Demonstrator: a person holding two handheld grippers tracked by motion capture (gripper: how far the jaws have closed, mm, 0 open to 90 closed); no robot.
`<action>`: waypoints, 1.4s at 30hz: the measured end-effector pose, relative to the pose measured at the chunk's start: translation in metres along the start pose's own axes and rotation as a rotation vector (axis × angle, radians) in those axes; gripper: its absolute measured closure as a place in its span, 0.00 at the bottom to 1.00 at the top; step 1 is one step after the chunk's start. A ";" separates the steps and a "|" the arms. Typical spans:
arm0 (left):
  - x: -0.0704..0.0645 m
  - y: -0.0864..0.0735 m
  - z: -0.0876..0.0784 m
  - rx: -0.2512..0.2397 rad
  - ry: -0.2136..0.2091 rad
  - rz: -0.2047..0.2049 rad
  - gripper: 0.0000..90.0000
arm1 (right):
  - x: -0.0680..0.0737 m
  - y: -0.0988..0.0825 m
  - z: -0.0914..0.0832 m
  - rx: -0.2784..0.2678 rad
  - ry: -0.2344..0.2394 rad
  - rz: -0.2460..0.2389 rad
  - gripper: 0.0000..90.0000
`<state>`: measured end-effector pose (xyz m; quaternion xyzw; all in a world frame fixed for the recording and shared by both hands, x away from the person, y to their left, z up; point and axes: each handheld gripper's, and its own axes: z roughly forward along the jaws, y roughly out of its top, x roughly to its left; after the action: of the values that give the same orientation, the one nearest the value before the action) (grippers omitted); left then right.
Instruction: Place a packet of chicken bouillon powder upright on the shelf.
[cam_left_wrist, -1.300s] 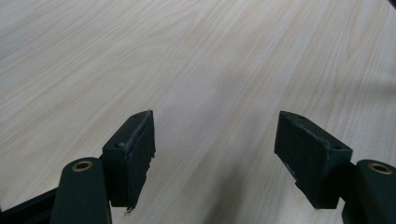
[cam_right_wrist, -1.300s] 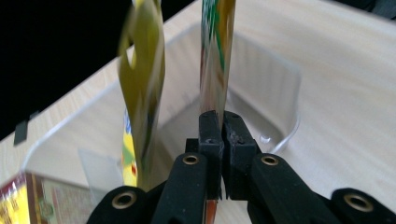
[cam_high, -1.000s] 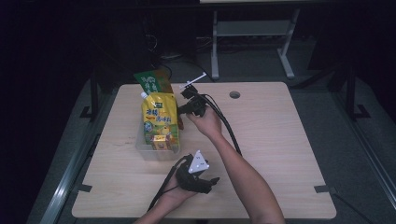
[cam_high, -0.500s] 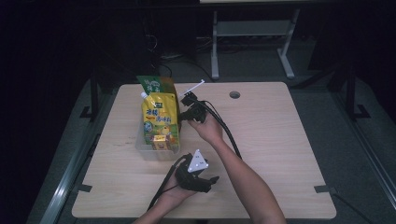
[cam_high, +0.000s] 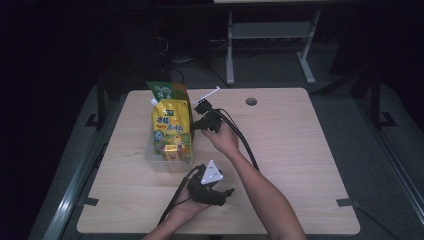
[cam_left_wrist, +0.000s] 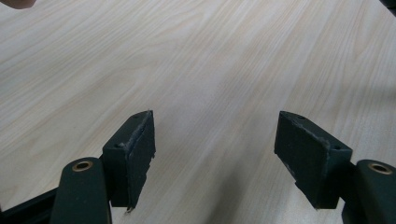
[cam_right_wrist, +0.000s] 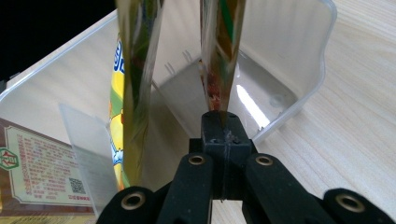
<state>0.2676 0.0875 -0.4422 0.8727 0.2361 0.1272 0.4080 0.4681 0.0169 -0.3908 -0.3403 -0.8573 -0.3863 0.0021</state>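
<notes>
The right gripper (cam_high: 200, 123), left of centre in the high view, has its jaws pinched tight on the edge of a green pouch (cam_high: 167, 91) standing at the far end of a clear plastic bin (cam_high: 150, 155). Gripping the thin edge looks like the way to steer the floppy pack upright as it stands in the bin, beside the yellow pouch (cam_high: 171, 127) already leaning there. A small yellow box (cam_high: 171, 151) lies at the bin's near end.

The left gripper (cam_high: 227, 191) rests low in that frame, parked on the table (cam_high: 300, 150) well apart from the bin, probably just waiting its turn.

The right gripper view makes the grip plain: the pouch's (cam_right_wrist: 219, 56) edge runs up from the closed jaws at centre, with the bin's (cam_right_wrist: 322, 70) curved wall behind. The left gripper view shows jaws spread wide over bare wood (cam_left_wrist: 210, 70), nothing between them.
</notes>
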 end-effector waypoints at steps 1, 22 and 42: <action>0.000 0.000 0.000 0.000 0.000 -0.001 0.32 | -0.001 0.000 0.000 -0.001 0.002 0.000 1.00; 0.004 -0.002 -0.003 -0.003 0.009 -0.009 0.31 | -0.018 -0.011 -0.049 -0.121 -0.024 0.042 0.65; 0.005 -0.001 -0.002 0.007 0.000 -0.007 0.29 | -0.034 -0.039 -0.112 -0.170 -0.050 0.081 0.50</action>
<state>0.2708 0.0923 -0.4420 0.8733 0.2395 0.1250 0.4055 0.4429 -0.0958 -0.3467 -0.3831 -0.8066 -0.4489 -0.0324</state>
